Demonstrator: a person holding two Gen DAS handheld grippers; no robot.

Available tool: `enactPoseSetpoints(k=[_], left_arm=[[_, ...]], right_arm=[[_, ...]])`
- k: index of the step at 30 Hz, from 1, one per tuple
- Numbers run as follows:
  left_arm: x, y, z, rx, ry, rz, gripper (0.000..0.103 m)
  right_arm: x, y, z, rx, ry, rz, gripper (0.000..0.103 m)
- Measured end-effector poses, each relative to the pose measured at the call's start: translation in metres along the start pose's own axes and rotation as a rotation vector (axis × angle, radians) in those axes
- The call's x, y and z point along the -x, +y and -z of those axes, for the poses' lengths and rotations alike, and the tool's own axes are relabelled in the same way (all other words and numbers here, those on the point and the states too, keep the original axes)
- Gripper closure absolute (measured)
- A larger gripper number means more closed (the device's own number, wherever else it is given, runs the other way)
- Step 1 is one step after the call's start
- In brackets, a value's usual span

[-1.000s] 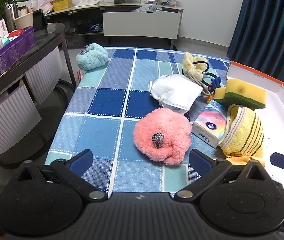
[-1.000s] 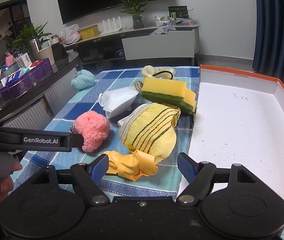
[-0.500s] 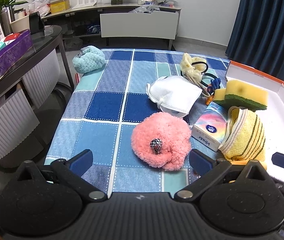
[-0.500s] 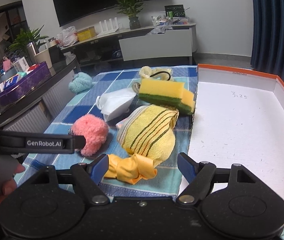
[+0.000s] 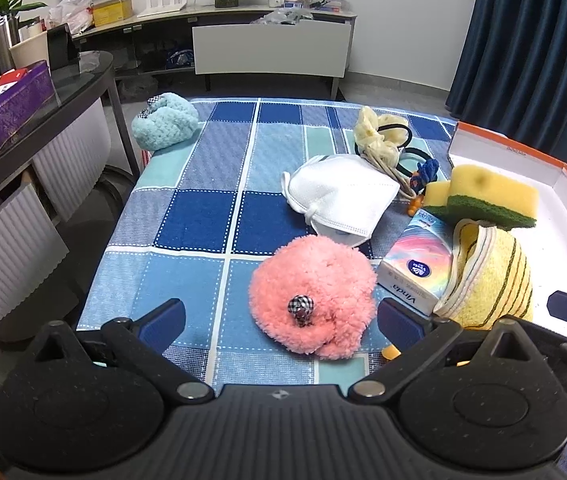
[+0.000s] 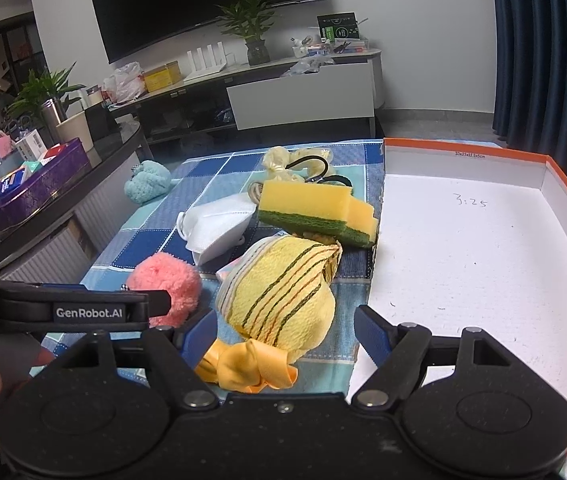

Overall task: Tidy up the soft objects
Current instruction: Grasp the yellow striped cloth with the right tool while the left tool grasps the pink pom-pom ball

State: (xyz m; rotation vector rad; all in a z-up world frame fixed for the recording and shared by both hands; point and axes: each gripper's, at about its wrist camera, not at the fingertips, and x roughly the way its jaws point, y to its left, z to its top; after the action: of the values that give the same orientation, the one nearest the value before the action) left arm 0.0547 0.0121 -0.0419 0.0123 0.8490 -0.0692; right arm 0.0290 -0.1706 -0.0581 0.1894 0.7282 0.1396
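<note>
Checked blue cloth (image 5: 211, 216) carries soft items and box (image 6: 483, 248).

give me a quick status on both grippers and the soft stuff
Left gripper open over pink puff. Right gripper open at yellow striped cloth. White box empty. Nothing blocking.

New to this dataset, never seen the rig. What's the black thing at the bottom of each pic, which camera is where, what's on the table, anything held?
No robot arm here: a person carries a hand-held two-finger tool in each hand, each with a fisheye camera looking along its fingers. The black shape at the bottom is that tool. The left tool is open over a pink fluffy ball. The right tool is open near a yellow striped cloth. Neither holds anything. On the checked blue cloth also lie a white mask, a sponge and a tissue pack. The orange-rimmed box is empty.
</note>
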Motion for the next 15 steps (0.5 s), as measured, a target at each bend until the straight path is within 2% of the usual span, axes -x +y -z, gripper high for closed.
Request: enactPoseSetpoints(k=[15], left_arm=[[-0.0045, -0.0013, -0.0026, -0.011, 0.005, -0.002, 0.000]], right_arm=[[-0.0088, -0.0026, -0.0025, -0.017, 0.023, 0.001, 0.014]])
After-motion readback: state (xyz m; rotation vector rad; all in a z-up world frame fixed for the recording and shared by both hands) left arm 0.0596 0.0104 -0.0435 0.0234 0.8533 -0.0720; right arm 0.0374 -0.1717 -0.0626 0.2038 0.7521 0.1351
